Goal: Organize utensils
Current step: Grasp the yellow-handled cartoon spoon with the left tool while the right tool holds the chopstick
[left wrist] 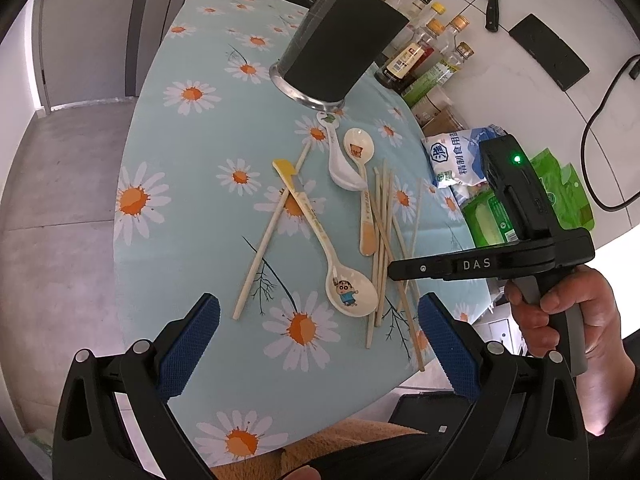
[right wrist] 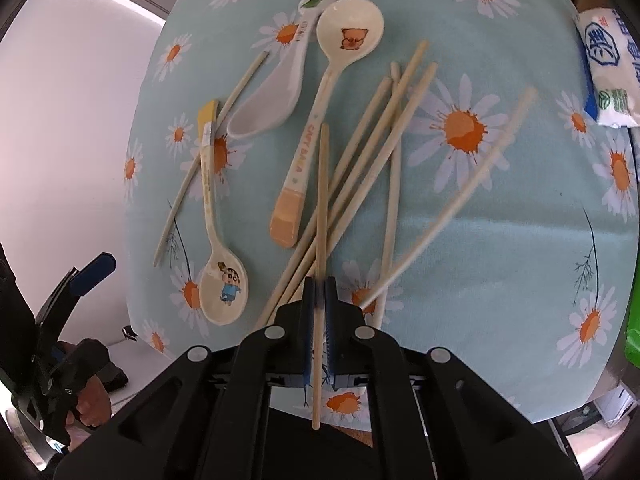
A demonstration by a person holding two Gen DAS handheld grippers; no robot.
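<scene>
Right claw (right wrist: 319, 292) is clamping one chopstick (right wrist: 321, 216) between its pads, near the desk's (right wrist: 500, 240) front edge, gripping it well below the middle. Left claw (left wrist: 316, 340) is hanging released over that same edge. Lifting may be tipping the long free end, dragging the crossed chopstick pile (right wrist: 376, 168) or nudging the cartoon spoon (right wrist: 222, 284) just beside it.
</scene>
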